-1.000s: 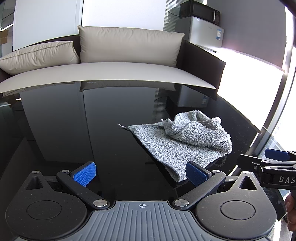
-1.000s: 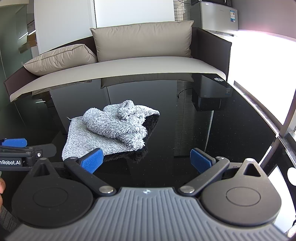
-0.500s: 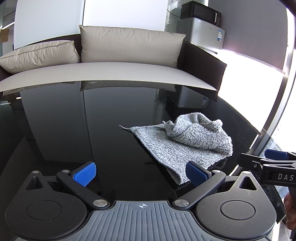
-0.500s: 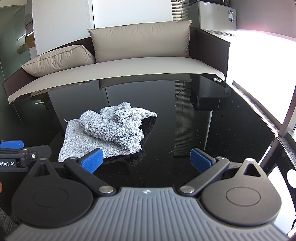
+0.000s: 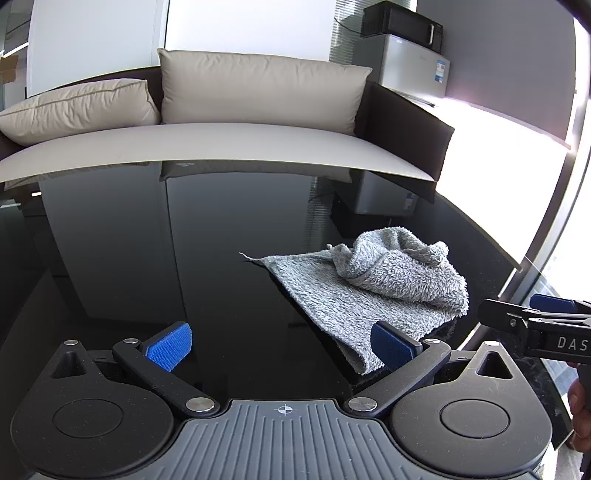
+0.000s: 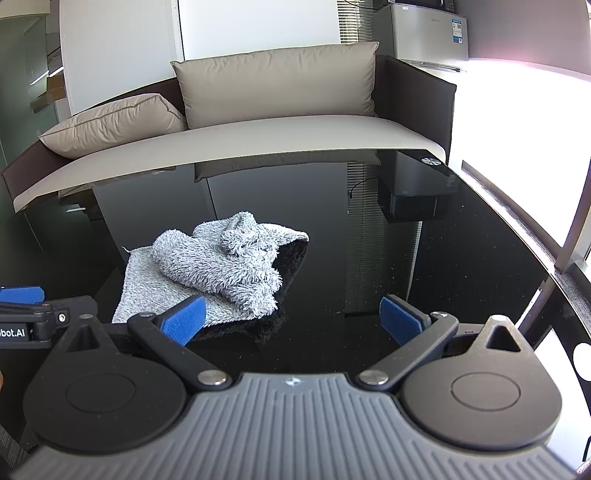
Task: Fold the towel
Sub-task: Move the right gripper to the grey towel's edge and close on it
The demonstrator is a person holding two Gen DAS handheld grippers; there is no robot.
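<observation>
A grey fluffy towel [image 5: 373,291] lies crumpled on the glossy black table [image 5: 184,258], one flat part spread out and a bunched part heaped on top. In the left wrist view it sits ahead and to the right, its near corner by the right blue pad. My left gripper [image 5: 280,345] is open with nothing between its fingers. In the right wrist view the towel [image 6: 218,269] lies ahead to the left, behind the left blue pad. My right gripper [image 6: 293,319] is open and holds nothing. Each gripper shows at the other view's edge.
A sofa with beige cushions [image 5: 258,88] stands beyond the table's far edge. A small fridge with a microwave [image 5: 402,26] on it is at the back right. Bright windows run along the right side. The table's right edge [image 6: 517,229] curves near the towel.
Both grippers have drifted slightly nearer the towel, which sits a little lower and closer in both views. The towel itself has not moved.
</observation>
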